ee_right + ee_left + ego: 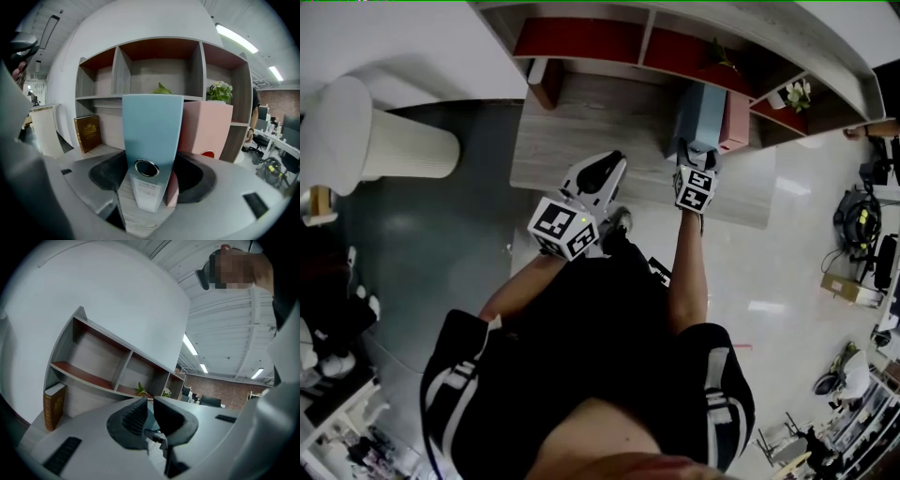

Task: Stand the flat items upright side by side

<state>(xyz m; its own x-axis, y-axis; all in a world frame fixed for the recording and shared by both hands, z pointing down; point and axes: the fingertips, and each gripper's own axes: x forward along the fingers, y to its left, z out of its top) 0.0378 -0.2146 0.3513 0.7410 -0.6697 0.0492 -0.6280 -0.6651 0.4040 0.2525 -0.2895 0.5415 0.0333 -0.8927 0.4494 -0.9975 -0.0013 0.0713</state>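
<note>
On the desk [581, 131] the blue binder [152, 126] stands upright just beside the pink binder [208, 126], right gripper [151, 174] clamped on its spine, left gripper [149, 414] near-closed & empty, so placing seems nearly done; next: release w/o tipping it.

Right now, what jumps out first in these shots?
The blue binder stands upright on the wooden desk, its spine clamped in the right hand-held gripper, with a pink binder upright close beside it. The left hand-held gripper is empty, its jaws nearly together. A brown book stands at the desk's left end, under the shelves.
</note>
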